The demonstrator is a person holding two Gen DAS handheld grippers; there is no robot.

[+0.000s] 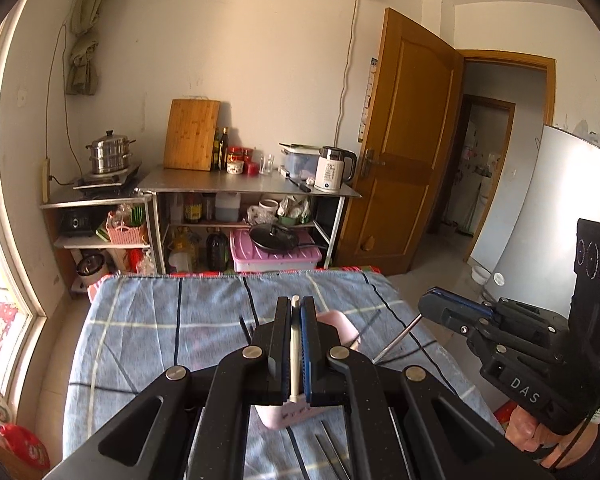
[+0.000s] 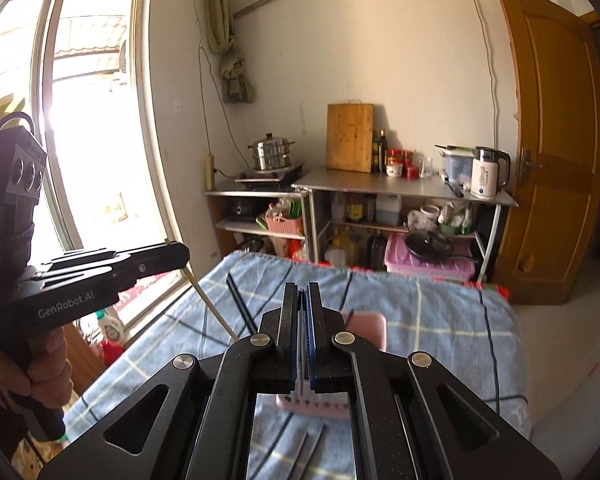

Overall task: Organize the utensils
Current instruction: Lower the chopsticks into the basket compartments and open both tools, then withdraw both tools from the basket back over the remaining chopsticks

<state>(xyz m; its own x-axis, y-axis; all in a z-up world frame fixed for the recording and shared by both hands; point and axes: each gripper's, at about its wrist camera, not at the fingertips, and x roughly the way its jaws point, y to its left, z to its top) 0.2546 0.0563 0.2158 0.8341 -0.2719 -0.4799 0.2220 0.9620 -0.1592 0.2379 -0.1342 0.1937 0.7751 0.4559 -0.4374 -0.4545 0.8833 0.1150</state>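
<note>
- Utensils: white chopstick (image 1: 295, 344) clamped in left gripper (image 1: 296, 308), lifted above the pink holder (image 1: 342, 326).
- Right gripper (image 2: 302, 300) closed tight on a thin metal utensil (image 2: 301, 380), also above the holder; in the left view its stick (image 1: 396, 338) angles down toward the cloth.
- Loose metal sticks (image 2: 312, 448) lie on the cloth near side of the holder; black ones (image 2: 242, 304) toward its far-left.
- Blue plaid cloth (image 2: 440, 320) bare right of the holder, up to the table edge.
</note>
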